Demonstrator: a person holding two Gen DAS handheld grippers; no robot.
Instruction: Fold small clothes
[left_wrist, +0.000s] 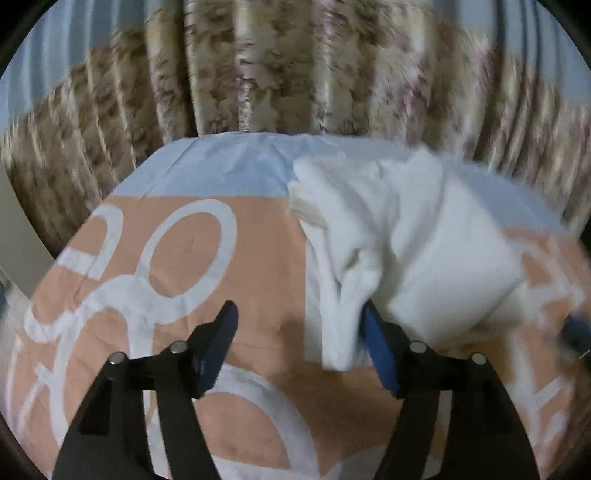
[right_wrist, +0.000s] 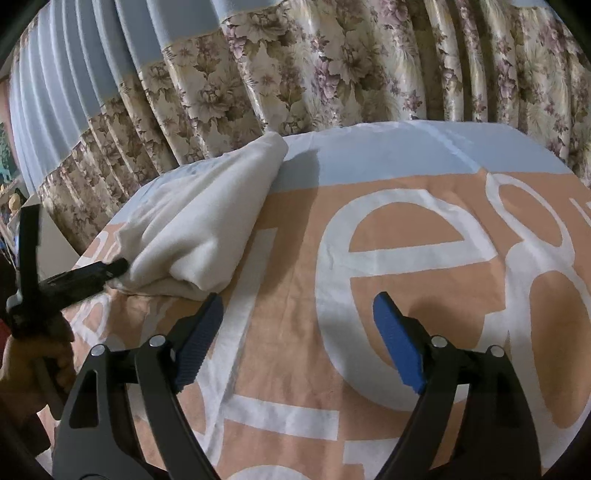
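A small white garment (left_wrist: 424, 243) lies bunched and partly folded on the bed, to the right in the left wrist view. My left gripper (left_wrist: 299, 328) is open. A hanging fold of the garment (left_wrist: 340, 325) sits between its jaws against the right blue pad (left_wrist: 376, 343), and the left pad is apart from it. In the right wrist view the same garment (right_wrist: 195, 229) lies at the upper left, with a finger of the left gripper (right_wrist: 107, 271) touching its near end. My right gripper (right_wrist: 299, 301) hangs open over bare sheet, holding nothing, to the right of the garment.
The bed is covered by a peach sheet (right_wrist: 280, 295) with big white letters and a pale blue band (right_wrist: 388, 158) at the far edge. A floral curtain (right_wrist: 332, 74) hangs right behind. A person's hand (right_wrist: 33, 358) holds the left gripper at the lower left.
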